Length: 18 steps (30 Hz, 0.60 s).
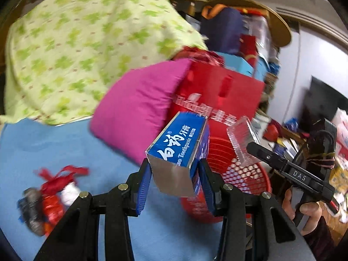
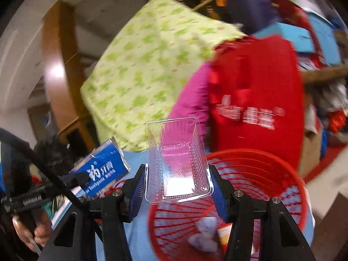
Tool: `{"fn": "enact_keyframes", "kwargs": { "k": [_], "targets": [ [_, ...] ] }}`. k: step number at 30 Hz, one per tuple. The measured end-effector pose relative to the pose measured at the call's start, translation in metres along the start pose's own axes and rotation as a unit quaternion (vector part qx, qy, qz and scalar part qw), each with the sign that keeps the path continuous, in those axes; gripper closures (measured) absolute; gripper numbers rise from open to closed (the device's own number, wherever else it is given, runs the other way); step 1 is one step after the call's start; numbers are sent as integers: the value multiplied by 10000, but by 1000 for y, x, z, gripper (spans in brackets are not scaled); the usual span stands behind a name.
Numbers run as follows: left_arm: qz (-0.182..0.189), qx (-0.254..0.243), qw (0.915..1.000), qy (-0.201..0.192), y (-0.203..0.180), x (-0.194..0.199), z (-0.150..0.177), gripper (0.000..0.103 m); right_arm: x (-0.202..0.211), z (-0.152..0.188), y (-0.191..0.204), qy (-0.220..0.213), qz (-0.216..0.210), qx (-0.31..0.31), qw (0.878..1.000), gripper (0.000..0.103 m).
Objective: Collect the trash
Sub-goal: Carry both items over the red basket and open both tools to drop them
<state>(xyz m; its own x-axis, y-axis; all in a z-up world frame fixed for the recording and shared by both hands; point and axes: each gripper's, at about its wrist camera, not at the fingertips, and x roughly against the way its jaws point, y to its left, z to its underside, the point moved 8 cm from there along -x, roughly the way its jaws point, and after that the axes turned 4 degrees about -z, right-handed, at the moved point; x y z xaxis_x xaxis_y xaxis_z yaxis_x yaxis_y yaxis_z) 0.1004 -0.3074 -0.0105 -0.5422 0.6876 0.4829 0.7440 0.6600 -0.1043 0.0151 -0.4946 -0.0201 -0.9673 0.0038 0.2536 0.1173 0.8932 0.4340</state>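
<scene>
Left wrist view: the left gripper [image 1: 175,174] clamps a glossy blue toothpaste box [image 1: 180,150] beside the rim of a red mesh basket [image 1: 245,174].

Right wrist view: the right gripper [image 2: 178,180] clamps a clear ribbed plastic tray [image 2: 177,158] over the basket [image 2: 271,174].

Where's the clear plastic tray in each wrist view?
Left wrist: right of centre, clear plastic tray at the tip of the right gripper, over the red basket.
Right wrist: bottom centre, clamped between the fingers.
Shared landmark: the red basket.
</scene>
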Motion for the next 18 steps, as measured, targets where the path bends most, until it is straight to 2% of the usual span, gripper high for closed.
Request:
{"fn": "enact_keyframes", "kwargs": {
  "k": [3,6,9,11,15,18],
  "targets": [
    [149,-166,9994,259,-32,-30,-1,57,10,-4,-30,-50,117,-388,9992,44],
    [80,-288,9987,416,-50,-50,3,57,15,-5,-49,-59,181,-677,9975,43],
    [76,-289,9976,630,-57,-67,9,49,12,-5,-61,32,166,-919,9956,40],
    [56,-220,9976,656,-52,-68,14,43,13,-3,-63,60,158,-964,9952,36],
    [2,-62,9983,573,-38,-58,15,41,13,-5,-54,-7,79,-839,9964,34],
    [-210,35,9987,467,-15,-40,22,39,9,-8,-33,-135,-32,-613,9980,34]
  ]
}}
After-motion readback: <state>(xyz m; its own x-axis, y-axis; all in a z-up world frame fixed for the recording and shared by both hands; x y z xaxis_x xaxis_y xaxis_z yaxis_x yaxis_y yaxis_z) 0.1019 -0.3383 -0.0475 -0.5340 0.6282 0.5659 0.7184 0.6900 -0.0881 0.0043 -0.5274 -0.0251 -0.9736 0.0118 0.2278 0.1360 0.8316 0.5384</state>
